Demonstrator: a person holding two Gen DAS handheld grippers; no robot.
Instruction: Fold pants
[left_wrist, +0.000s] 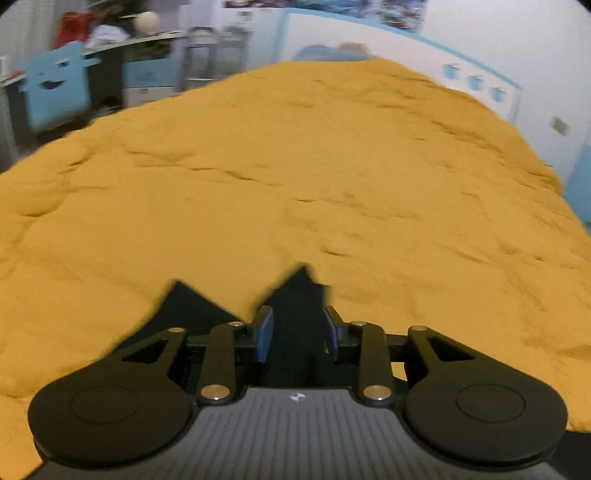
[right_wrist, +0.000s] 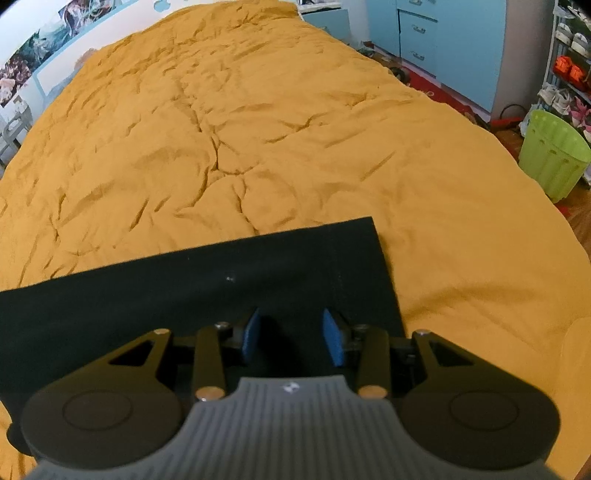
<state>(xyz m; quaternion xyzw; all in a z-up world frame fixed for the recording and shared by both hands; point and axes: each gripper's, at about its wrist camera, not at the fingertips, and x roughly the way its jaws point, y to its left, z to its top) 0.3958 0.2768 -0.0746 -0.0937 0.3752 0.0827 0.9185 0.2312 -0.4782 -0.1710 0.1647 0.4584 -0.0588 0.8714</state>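
Two grippers sit low over black pants on a bed. Left gripper (left_wrist: 298, 338): blue pads clamped on a bunched fold of the pants (left_wrist: 295, 291), which rises in two dark peaks between and beside the fingers. Right gripper (right_wrist: 293, 339): pads apart, over the flat pants (right_wrist: 192, 280); contact with the cloth cannot be told. Pants lie at the near edge of the wrinkled orange cover (right_wrist: 229, 122). Beyond, right view: green bin (right_wrist: 554, 155) on the floor beside the bed, blue drawers (right_wrist: 417, 33) farther back.
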